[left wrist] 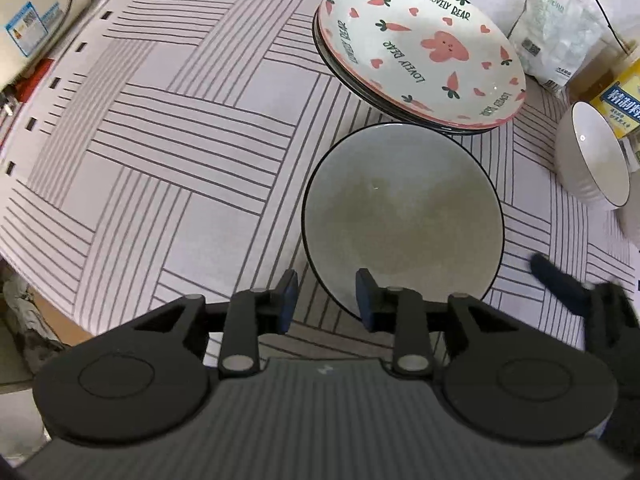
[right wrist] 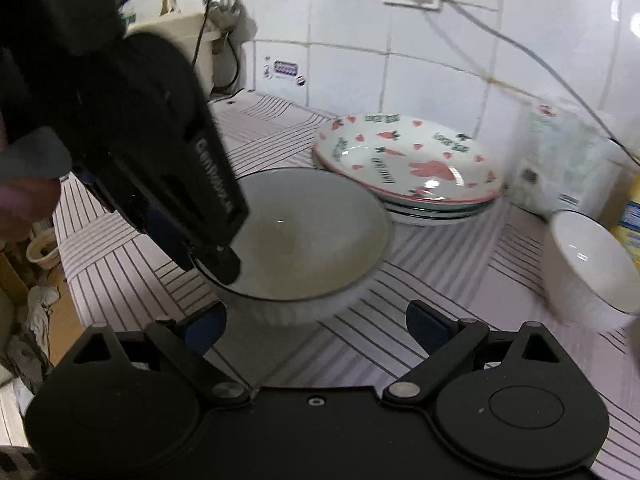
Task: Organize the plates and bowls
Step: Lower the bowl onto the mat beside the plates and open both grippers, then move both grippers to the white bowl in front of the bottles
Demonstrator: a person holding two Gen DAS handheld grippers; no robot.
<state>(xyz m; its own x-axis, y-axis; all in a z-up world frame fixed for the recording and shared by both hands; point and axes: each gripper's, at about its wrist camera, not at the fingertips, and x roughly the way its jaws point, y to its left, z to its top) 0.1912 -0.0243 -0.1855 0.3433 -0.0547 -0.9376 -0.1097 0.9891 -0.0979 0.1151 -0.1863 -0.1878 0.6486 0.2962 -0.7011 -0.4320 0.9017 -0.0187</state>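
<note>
A white bowl with a dark rim sits on the striped tablecloth; it also shows in the right wrist view. My left gripper is open, its fingers straddling the bowl's near rim, one inside and one outside. In the right wrist view the left gripper comes down onto the bowl's left rim. A stack of plates topped by a carrot-and-bunny plate stands behind the bowl. A second white bowl lies at the right. My right gripper is open and empty, just in front of the first bowl.
The striped tablecloth covers the table. A white plastic bag and a yellow packet stand against the tiled wall at the back right. A cream appliance sits at the far left, with cables on the wall.
</note>
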